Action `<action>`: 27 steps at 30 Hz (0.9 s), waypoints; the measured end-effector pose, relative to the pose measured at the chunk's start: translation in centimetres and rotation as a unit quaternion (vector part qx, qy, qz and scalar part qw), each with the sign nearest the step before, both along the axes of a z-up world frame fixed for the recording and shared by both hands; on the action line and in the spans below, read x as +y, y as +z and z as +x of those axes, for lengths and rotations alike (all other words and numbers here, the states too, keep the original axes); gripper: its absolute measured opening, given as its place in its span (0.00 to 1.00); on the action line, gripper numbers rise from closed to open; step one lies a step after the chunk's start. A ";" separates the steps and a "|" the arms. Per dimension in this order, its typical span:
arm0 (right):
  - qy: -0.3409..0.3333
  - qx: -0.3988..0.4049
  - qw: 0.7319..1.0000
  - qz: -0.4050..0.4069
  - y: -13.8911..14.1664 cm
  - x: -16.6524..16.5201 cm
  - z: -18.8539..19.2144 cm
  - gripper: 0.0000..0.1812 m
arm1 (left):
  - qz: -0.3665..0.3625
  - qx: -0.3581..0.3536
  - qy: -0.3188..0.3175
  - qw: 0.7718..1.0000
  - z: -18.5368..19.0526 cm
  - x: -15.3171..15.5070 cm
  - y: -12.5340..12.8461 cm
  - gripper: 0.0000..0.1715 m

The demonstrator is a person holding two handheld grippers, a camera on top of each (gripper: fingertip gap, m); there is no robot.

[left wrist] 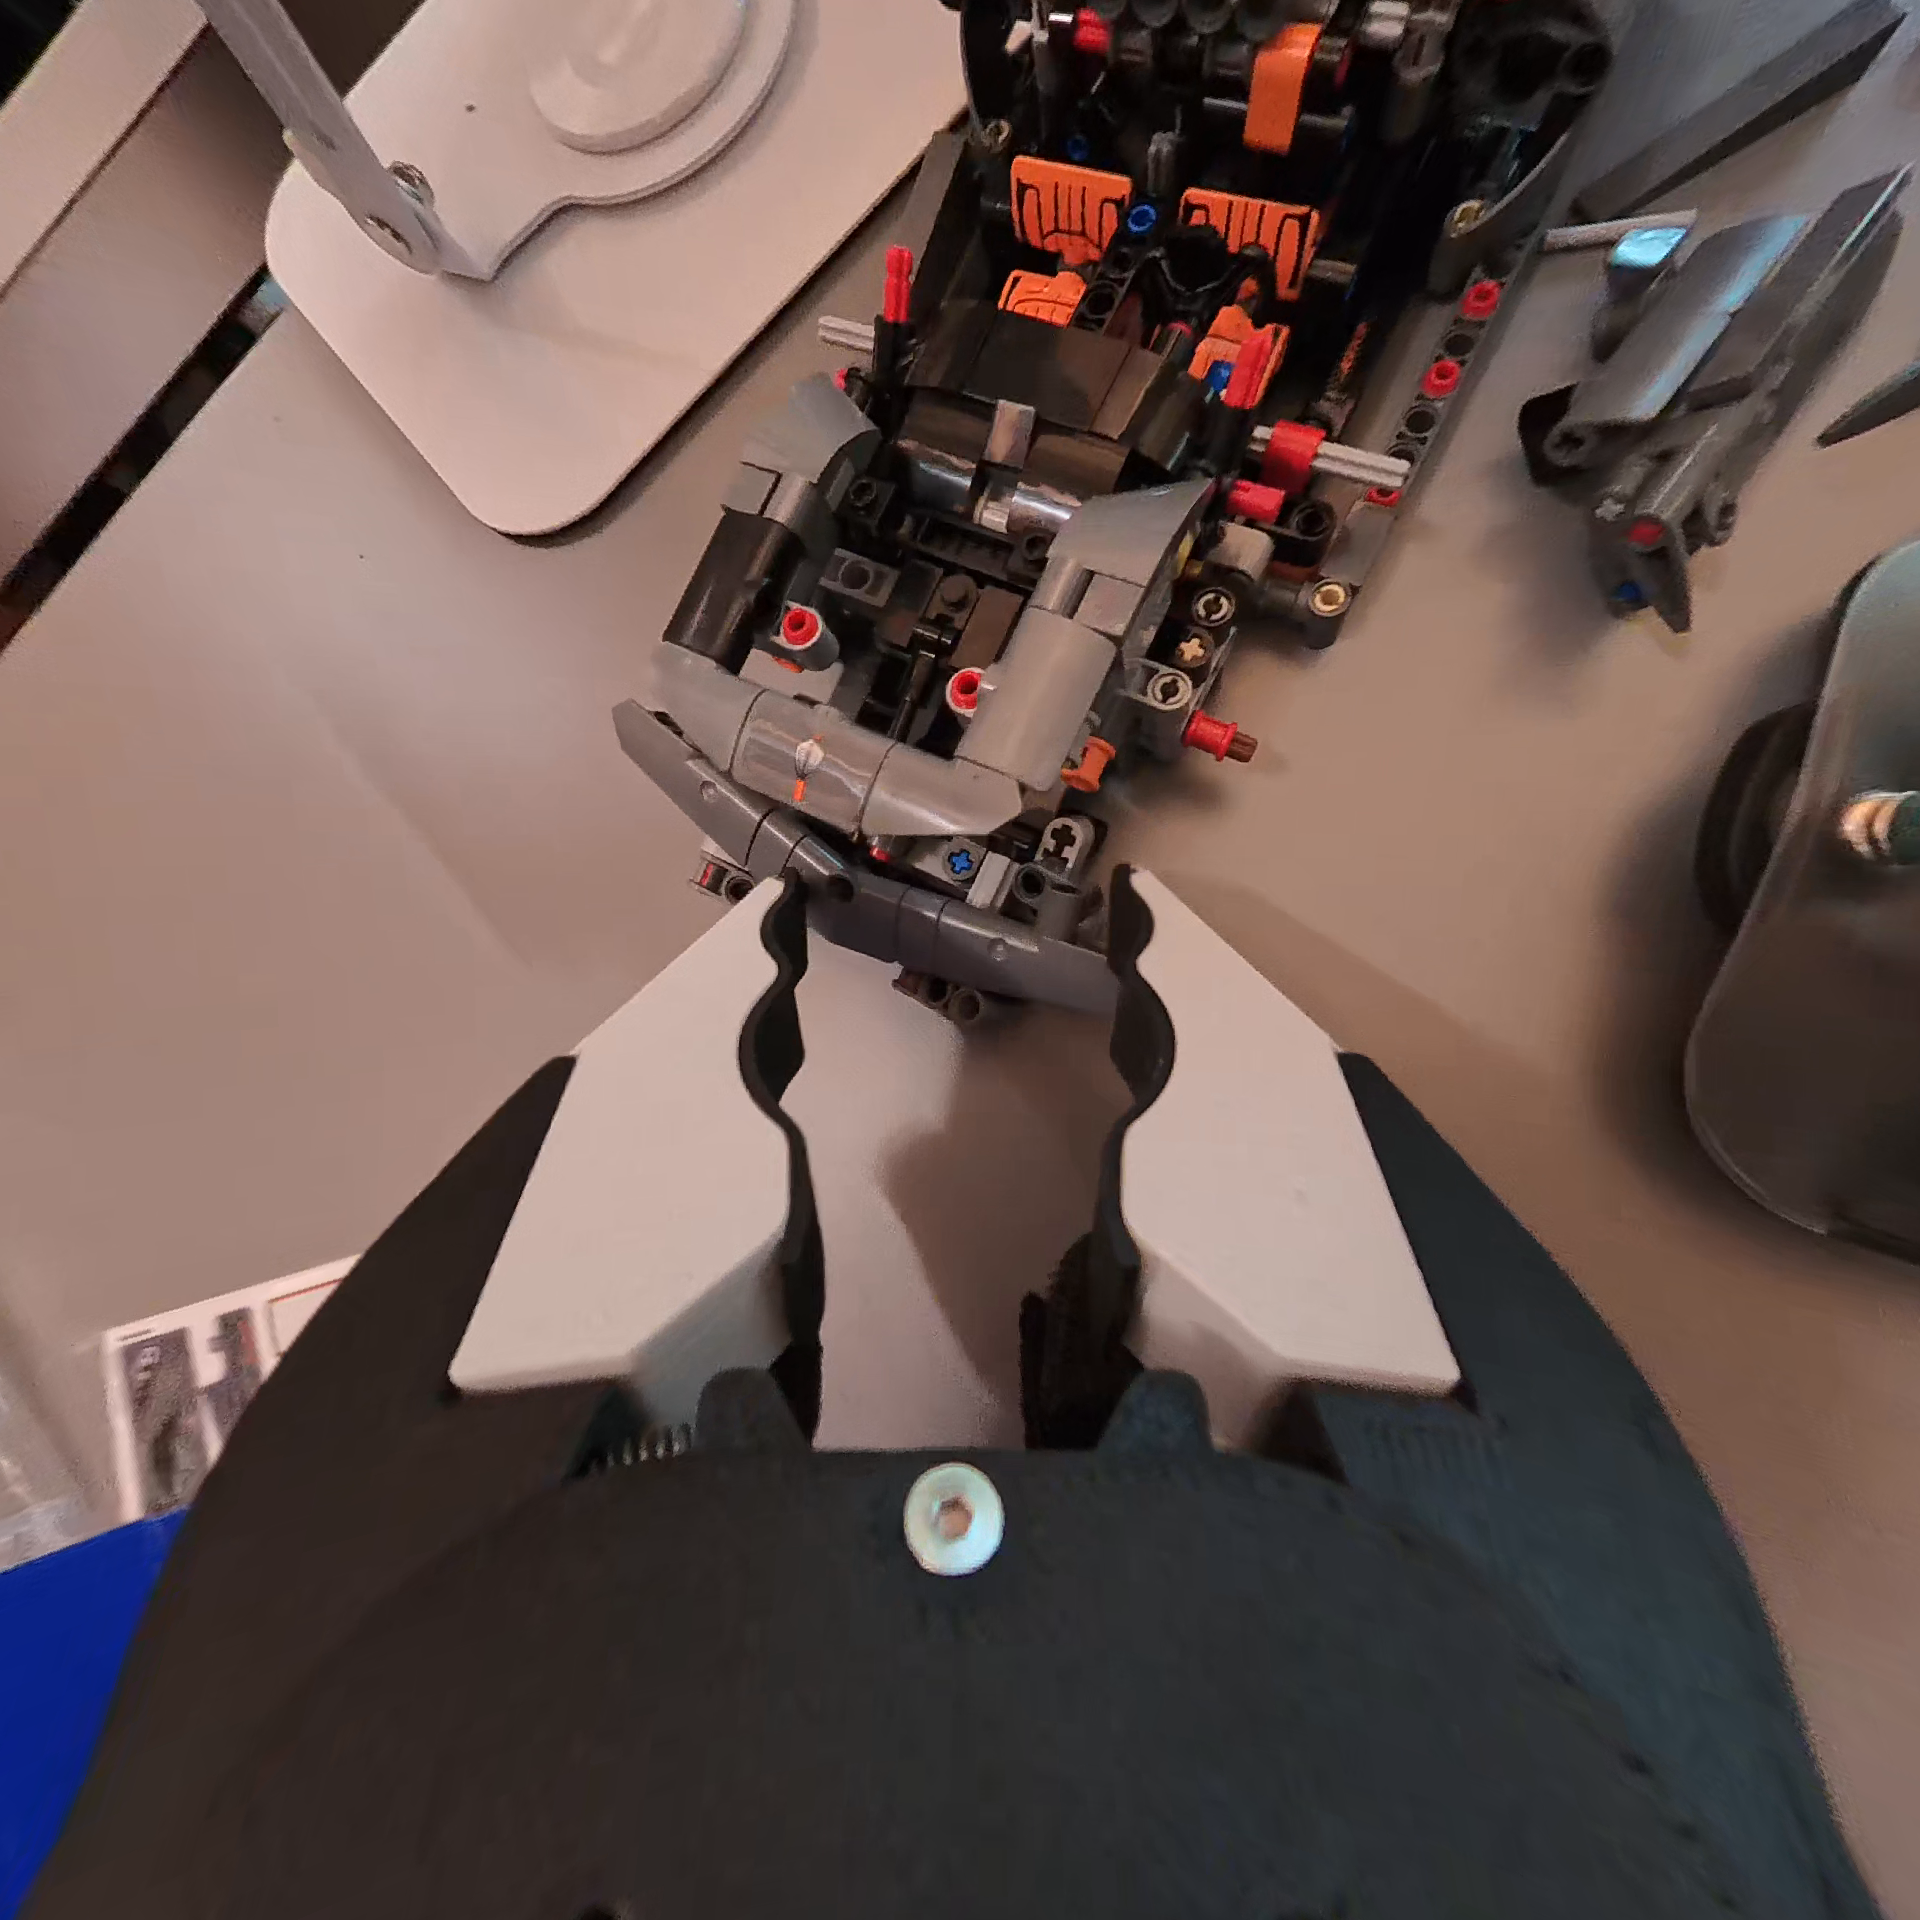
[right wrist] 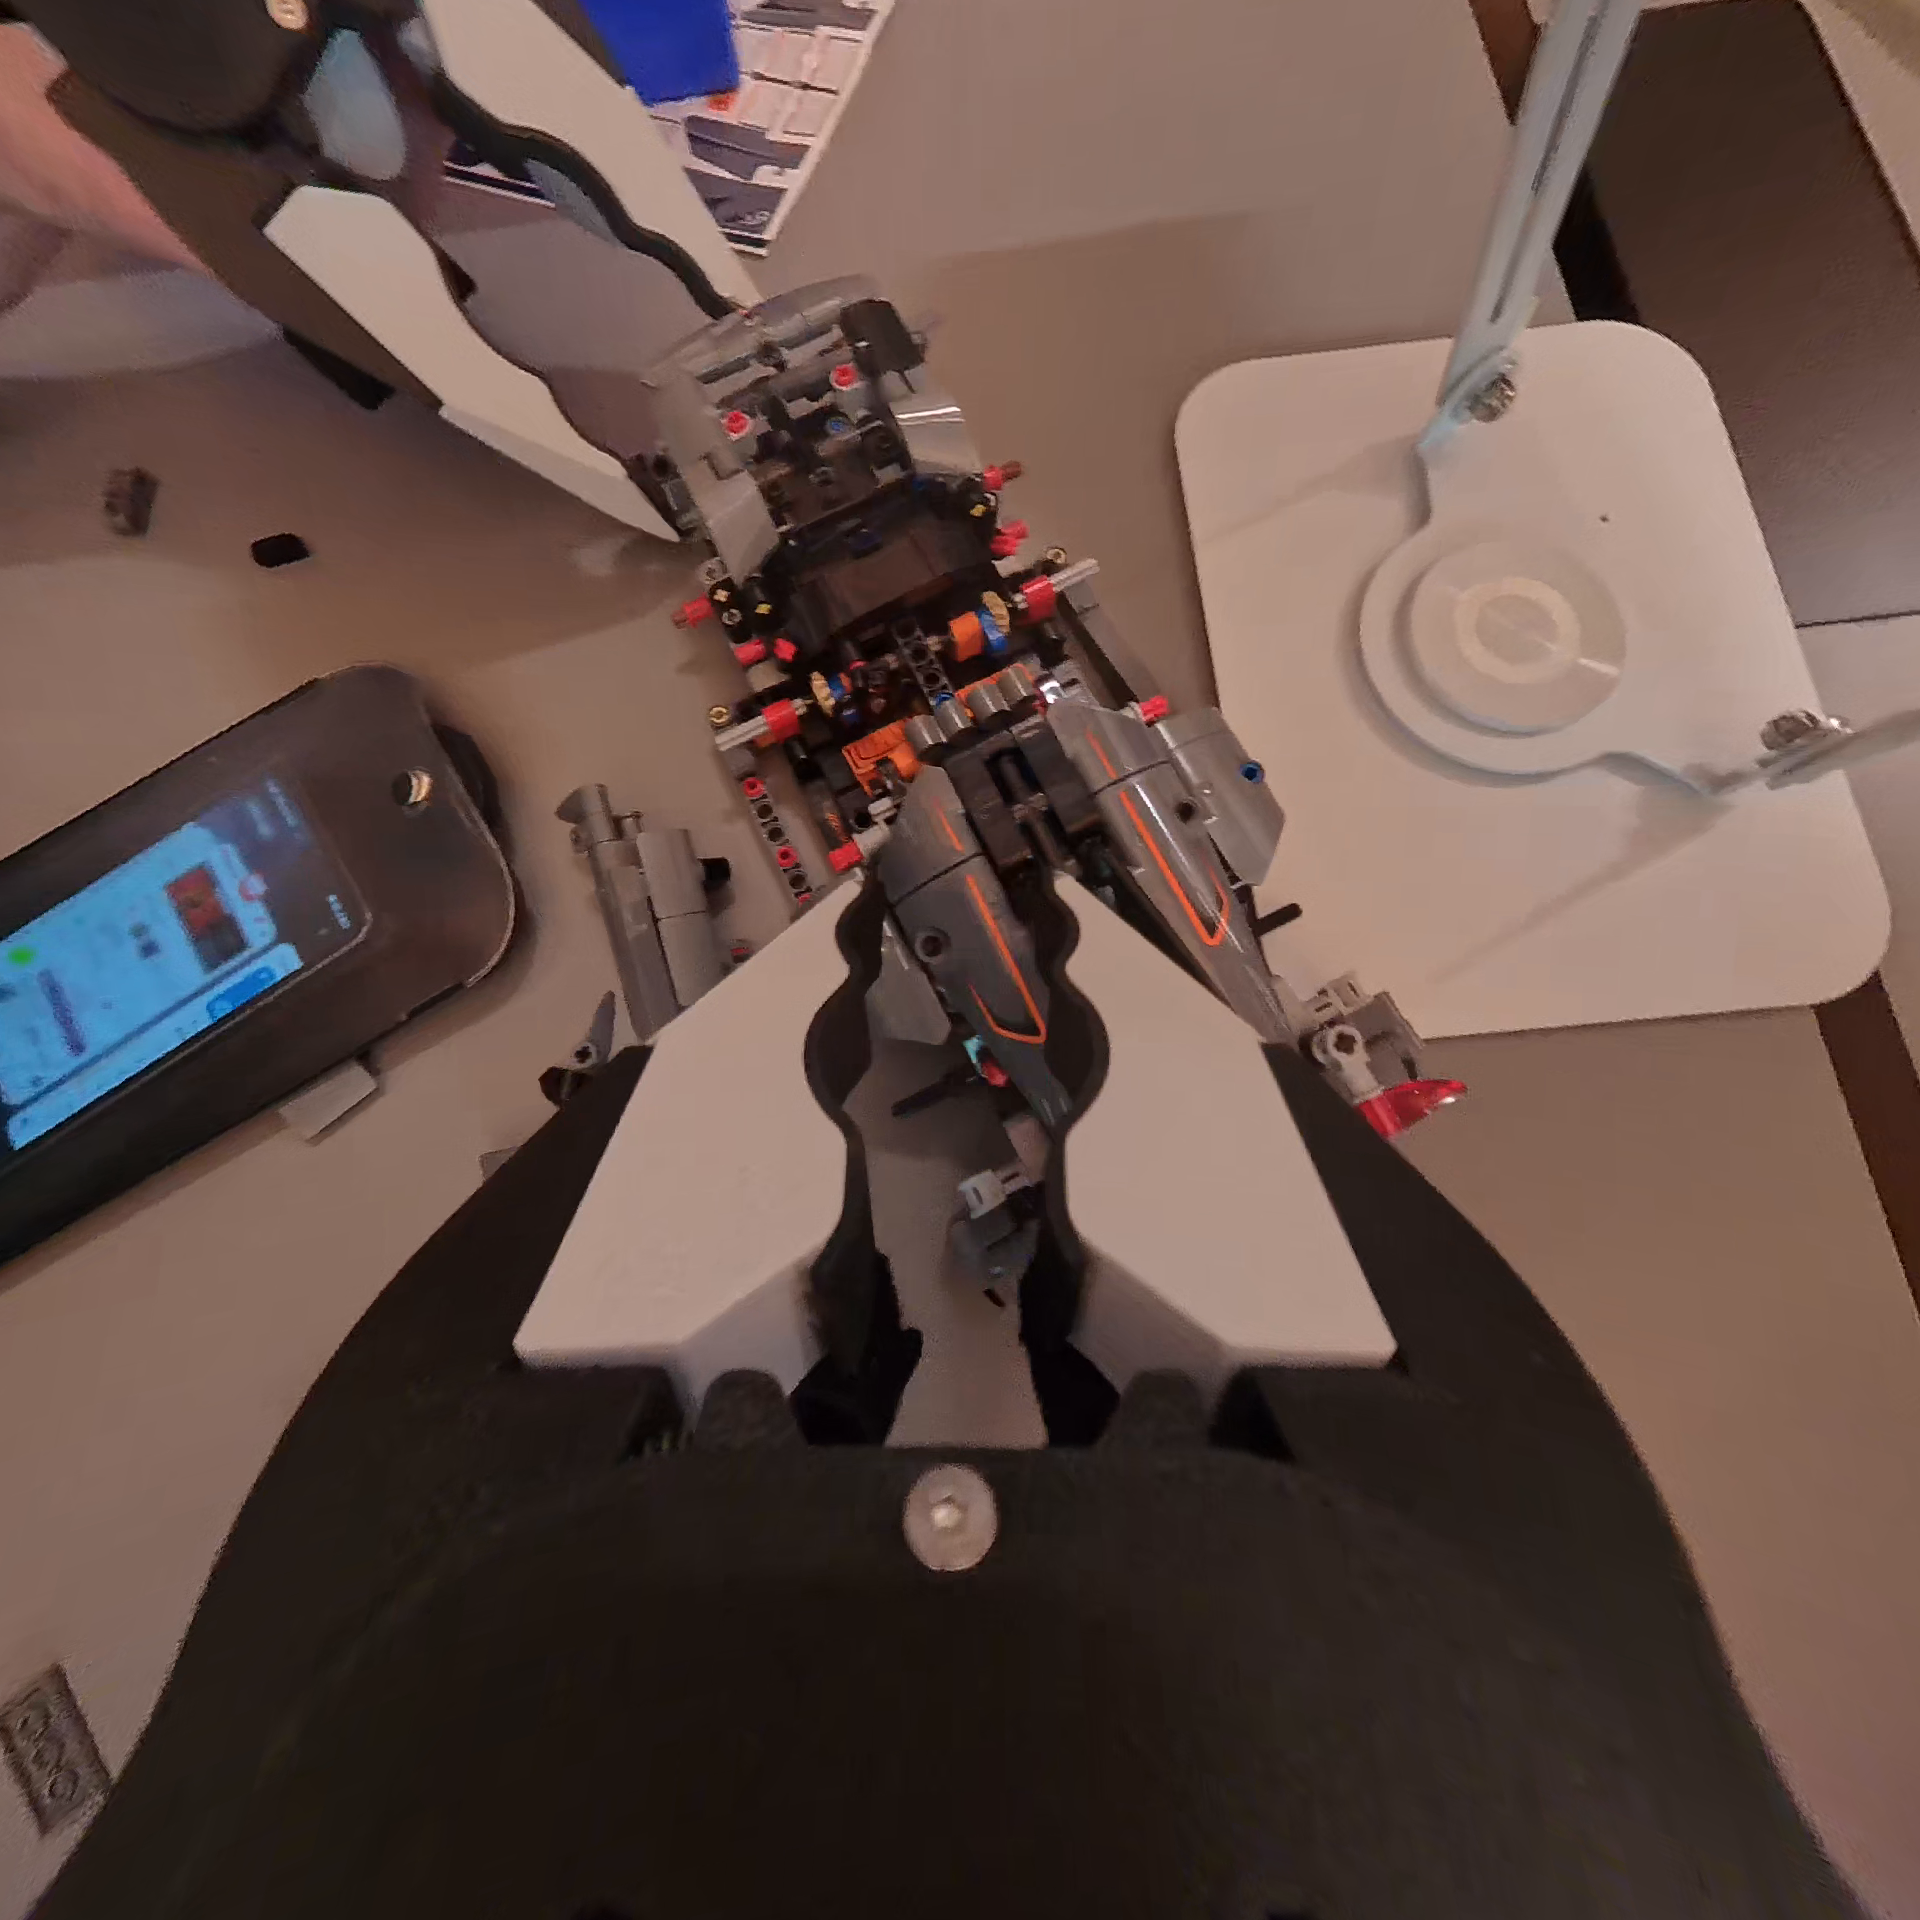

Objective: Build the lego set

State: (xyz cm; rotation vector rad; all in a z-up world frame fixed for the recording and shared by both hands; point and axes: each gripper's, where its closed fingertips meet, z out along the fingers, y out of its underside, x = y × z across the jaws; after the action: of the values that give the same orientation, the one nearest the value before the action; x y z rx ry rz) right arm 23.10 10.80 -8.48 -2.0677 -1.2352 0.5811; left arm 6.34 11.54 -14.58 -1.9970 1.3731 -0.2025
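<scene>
A half-built lego car [left wrist: 935, 582], black and grey with orange seats and red pins, lies on the grey table, its nose toward my left gripper [left wrist: 954, 891]. The left jaws are wide and straddle the front bumper, pads touching both of its ends. In the right wrist view the car [right wrist: 873, 582] points away, and the left gripper [right wrist: 707, 416] sits on its far end. My right gripper [right wrist: 966, 909] is shut on a dark grey panel with an orange stripe [right wrist: 987, 987] at the car's rear. A matching panel [right wrist: 1174, 852] sits beside it on the car.
A white stand base [left wrist: 499, 343] [right wrist: 1558, 675] lies beside the car. A phone in a holder [right wrist: 208, 935] and a loose grey sub-assembly [right wrist: 655, 914] [left wrist: 1683, 416] lie on the other side. Small black pieces [right wrist: 275, 549] and an instruction booklet [right wrist: 769, 135] lie further out. The grippers' ends are close to 20 cm from one another.
</scene>
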 end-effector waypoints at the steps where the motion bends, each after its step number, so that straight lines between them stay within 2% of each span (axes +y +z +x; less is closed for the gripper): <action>1: -0.004 -0.003 1.000 0.001 -0.1 0.2 0.2 0.16 | 0.008 0.007 0.003 1.000 0.0 0.1 0.0 0.32; 11: -0.009 -0.031 0.999 0.007 -1.1 0.3 0.4 0.17 | 0.024 0.025 0.006 0.999 2.0 0.3 -0.1 0.31; 20: 0.019 -0.038 0.999 0.018 -1.3 -0.5 -0.5 0.17 | 0.038 0.033 0.014 0.999 2.5 0.4 -0.1 0.31; 23: 0.022 -0.036 0.999 0.021 -1.2 -0.5 -0.6 0.17 | 0.069 0.028 0.023 0.997 2.2 0.2 0.9 0.33; 27: 0.029 -0.041 0.998 0.029 -1.3 -0.7 -0.7 0.13 | 0.125 0.025 0.004 0.992 2.7 -0.6 3.1 0.29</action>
State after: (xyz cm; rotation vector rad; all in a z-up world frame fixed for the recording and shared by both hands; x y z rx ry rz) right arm 22.40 10.11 -9.74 -2.0309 -1.3481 0.4846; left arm 9.07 10.94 -11.47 -1.8093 1.3492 0.0235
